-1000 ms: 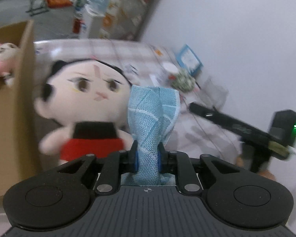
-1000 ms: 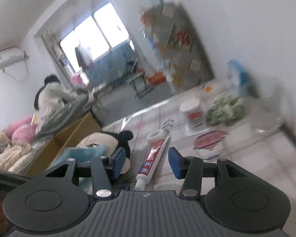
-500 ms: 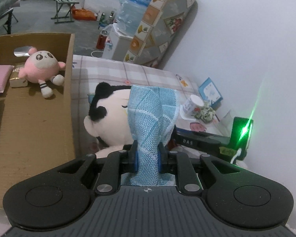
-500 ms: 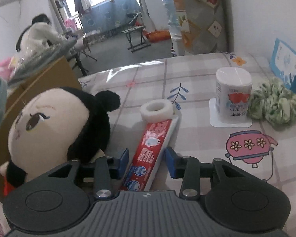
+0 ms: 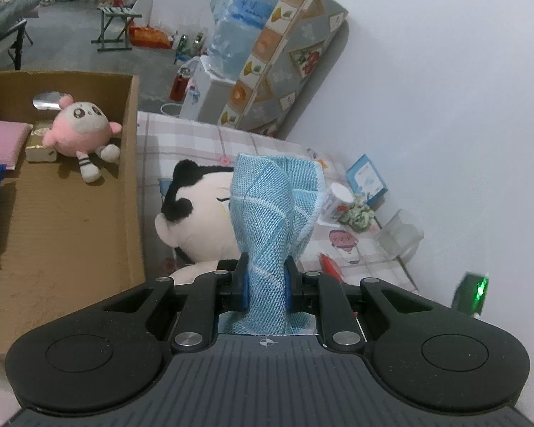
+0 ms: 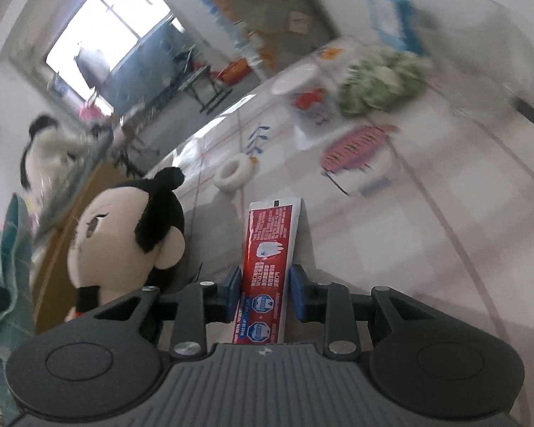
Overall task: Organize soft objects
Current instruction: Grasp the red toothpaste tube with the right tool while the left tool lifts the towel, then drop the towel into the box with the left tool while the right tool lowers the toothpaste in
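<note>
Your left gripper (image 5: 265,286) has its fingers (image 5: 239,284) pinched tight on the blue woven cloth (image 5: 270,220), which stands up bunched between the pads and fans out above them. Just behind the cloth, the black-haired plush doll (image 5: 199,224) lies on the bench (image 5: 192,138), close against the side wall of the cardboard box (image 5: 133,185). Inside that box a pink plush (image 5: 78,130) rests on the floor near the far wall, with a pink pad (image 5: 3,142) and a small carton beside it and a blue packet at the left edge.

Your right gripper (image 6: 265,293) sits low over the bench with its fingers (image 6: 231,291) partly open and straddling the red toothpaste tube (image 6: 270,249); they have just been closing in on it. The left pad looks to touch the tube's edge, while a narrow gap shows at the right pad, so you have no firm hold yet. The doll (image 6: 124,231) lies just left of the tube. Past the tube's far end sits a white tape ring (image 6: 235,174), and further toward the far right corner a white cup (image 6: 302,96) and a green scrunchie (image 6: 381,82), both blurred.
</note>
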### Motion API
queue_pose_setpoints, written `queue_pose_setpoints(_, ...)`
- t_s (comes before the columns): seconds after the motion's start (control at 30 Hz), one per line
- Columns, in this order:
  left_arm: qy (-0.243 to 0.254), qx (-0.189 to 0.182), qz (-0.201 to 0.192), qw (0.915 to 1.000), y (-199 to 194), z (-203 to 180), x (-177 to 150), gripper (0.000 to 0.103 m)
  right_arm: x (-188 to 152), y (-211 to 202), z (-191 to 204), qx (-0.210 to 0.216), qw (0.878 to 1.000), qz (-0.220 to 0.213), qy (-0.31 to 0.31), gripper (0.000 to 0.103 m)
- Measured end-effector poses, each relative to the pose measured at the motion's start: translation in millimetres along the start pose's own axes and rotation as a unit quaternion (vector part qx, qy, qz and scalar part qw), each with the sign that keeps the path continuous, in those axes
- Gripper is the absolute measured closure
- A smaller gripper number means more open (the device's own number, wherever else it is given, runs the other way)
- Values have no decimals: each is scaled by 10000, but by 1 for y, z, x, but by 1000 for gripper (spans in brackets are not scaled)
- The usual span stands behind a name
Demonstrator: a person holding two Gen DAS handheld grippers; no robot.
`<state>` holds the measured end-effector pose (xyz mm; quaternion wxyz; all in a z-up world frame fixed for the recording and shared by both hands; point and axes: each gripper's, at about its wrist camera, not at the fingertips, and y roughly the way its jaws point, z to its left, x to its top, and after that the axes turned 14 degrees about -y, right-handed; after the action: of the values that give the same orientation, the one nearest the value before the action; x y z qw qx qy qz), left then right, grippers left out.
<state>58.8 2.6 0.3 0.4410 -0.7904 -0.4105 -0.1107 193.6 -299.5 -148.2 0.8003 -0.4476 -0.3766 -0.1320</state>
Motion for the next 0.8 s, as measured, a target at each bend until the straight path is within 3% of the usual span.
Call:
queue_pose_setpoints(0.23, -163, -128, -174, 9996, -33, 10, 0, 88, -35, -45, -19, 279, 9941, -486, 932, 43)
queue_pose_setpoints(0.43, -393, -126, -499, 9979, -70, 27, 10, 88, -49, -70, -15, 602, 9842, -939, 1373, 43)
queue_pose_setpoints(0.63, -577, 105, -1191, 9911, -120, 45, 34, 88, -46, -91, 13, 998, 9772, -1340, 1312, 43)
queue_pose_setpoints(0.8, -684, 329, -1584, 9845, -143, 63, 59, 88, -23, -87, 52, 1643, 9690, -1529, 1032, 43)
